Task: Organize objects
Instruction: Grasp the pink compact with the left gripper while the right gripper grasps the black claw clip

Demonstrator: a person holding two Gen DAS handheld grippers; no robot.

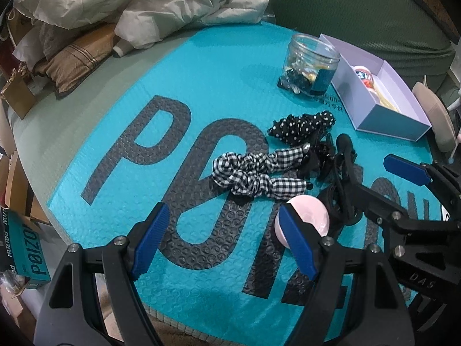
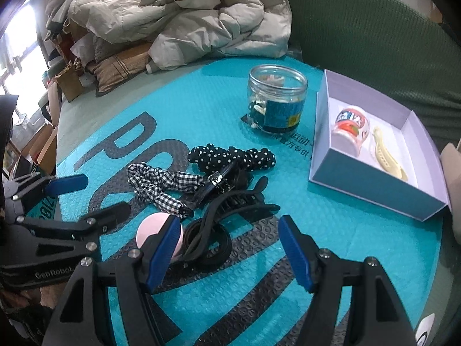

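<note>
1. Right wrist view: the unsorted pile sits mid-mat – black-and-white gingham fabric scrunchie [image 2: 161,186], black white-dotted fabric scrunchie [image 2: 230,155], black plastic claw clip [image 2: 230,204], coiled black elastic hair bands [image 2: 207,242] and a round pale-pink disc [image 2: 157,233]. All are touching or overlapping each other.
2. Done so far, by the look of it: the open lilac cardboard box [image 2: 374,184] at the right already holds a small printed pot [image 2: 350,129] and a cream plastic hair clip [image 2: 387,155]. The clear plastic jar with a blue label [image 2: 275,101], lid off, holds small hair items – too jumbled to name.
3. Left to do: the five pile items above. My estimate is under halfway.
4. Right gripper [image 2: 230,248]: jaws spread wide, nothing between them, poised just behind the hair bands and claw clip. Its left pad overlaps the pink disc in this view – whether it touches, I cannot tell.
5. Left gripper [image 1: 222,242]: also released and empty, hovering over bare mat with its right pad just in front of the pink disc [image 1: 305,216], near the gingham scrunchie [image 1: 253,176].
6. Surroundings: everything rests on a teal bubble-wrap mailer with large dark lettering [image 2: 360,245]; a crumpled beige puffer jacket [image 2: 178,14] is heaped behind it.
</note>
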